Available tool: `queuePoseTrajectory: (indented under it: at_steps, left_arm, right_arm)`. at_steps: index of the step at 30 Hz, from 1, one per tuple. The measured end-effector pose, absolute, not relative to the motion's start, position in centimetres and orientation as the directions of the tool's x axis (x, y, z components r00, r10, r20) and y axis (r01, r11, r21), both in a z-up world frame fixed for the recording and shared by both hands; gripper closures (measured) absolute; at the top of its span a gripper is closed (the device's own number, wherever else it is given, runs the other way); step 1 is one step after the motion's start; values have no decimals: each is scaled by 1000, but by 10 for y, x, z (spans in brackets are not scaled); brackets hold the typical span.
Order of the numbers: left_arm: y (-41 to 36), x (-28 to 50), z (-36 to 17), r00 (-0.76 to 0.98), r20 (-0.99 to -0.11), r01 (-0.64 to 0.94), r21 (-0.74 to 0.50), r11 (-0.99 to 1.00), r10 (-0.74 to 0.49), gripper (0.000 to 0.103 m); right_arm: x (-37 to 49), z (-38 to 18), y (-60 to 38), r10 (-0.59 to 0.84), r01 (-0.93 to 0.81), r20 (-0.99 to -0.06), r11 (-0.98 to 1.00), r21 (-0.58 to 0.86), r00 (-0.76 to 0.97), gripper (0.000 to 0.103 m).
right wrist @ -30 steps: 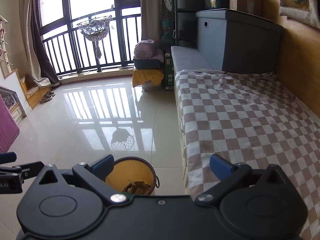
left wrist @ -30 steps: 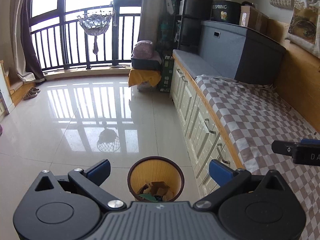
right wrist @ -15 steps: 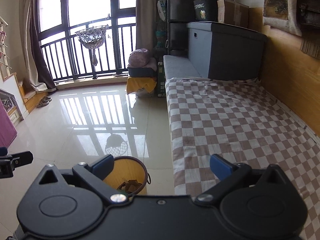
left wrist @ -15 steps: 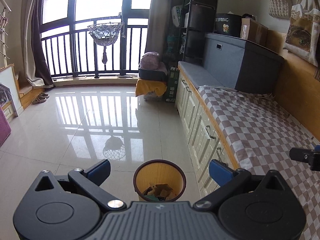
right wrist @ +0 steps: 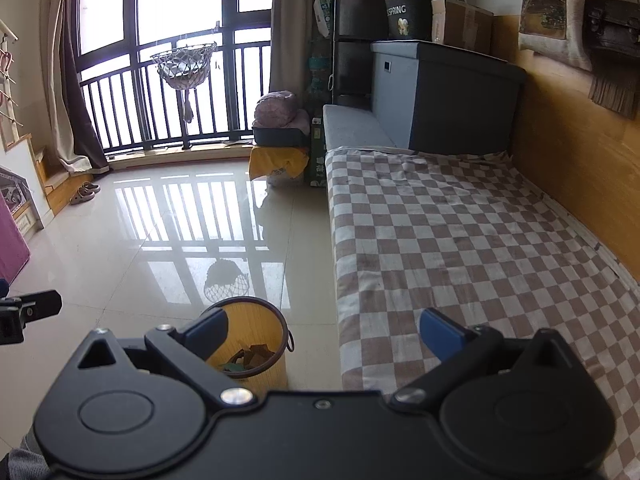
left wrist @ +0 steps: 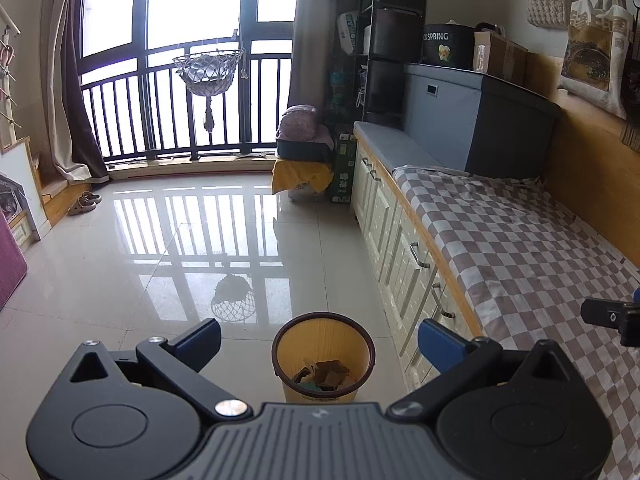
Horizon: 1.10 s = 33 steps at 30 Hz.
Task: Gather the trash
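A yellow waste bin (left wrist: 323, 354) with a dark rim stands on the tiled floor beside the bench drawers. Brown and green scraps of trash (left wrist: 325, 375) lie in it. My left gripper (left wrist: 320, 344) is open and empty, above and behind the bin. My right gripper (right wrist: 324, 334) is open and empty, over the front edge of the checkered bed cover (right wrist: 460, 240). The bin also shows in the right wrist view (right wrist: 252, 340), low and left of centre. The right gripper's tip shows in the left wrist view (left wrist: 610, 318).
A bench with white drawers (left wrist: 404, 256) runs along the right. A large grey box (left wrist: 472, 120) stands at its far end. A yellow-draped stack (left wrist: 304, 168) sits on the floor near the balcony railing (left wrist: 180, 116). Shoes (left wrist: 84, 202) lie at the far left.
Both grippers have risen and pulled back, so the bin looks smaller and more of the room shows. Both stay open and empty.
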State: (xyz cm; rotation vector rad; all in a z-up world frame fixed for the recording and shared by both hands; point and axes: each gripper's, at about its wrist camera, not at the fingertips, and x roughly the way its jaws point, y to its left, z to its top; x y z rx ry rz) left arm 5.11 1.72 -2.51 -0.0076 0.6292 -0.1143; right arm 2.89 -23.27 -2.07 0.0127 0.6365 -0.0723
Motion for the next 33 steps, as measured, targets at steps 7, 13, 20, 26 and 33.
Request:
queuePoseTrajectory:
  at_steps: [7, 13, 20, 26, 33]
  left_arm:
    - [14, 42, -28, 803, -586, 108, -37, 994, -109, 0]
    - [12, 42, -28, 808, -580, 99, -40, 994, -104, 0]
    - [13, 42, -28, 808, -580, 99, -40, 994, -104, 0]
    - [14, 41, -29, 807, -581, 95, -43, 995, -102, 0]
    - [16, 40, -29, 807, -582, 88, -44, 995, -97, 0]
  right_arm:
    - [18, -23, -232, -63, 71, -591, 997, -10, 804, 0]
    - [11, -23, -232, -64, 68, -586, 998, -14, 808, 0]
    - [7, -21, -229, -61, 61, -591, 998, -20, 804, 0]
    - [8, -17, -222, -56, 49, -596, 998, -28, 801, 0]
    - [12, -17, -217, -53, 41, -601, 999, -33, 797, 0]
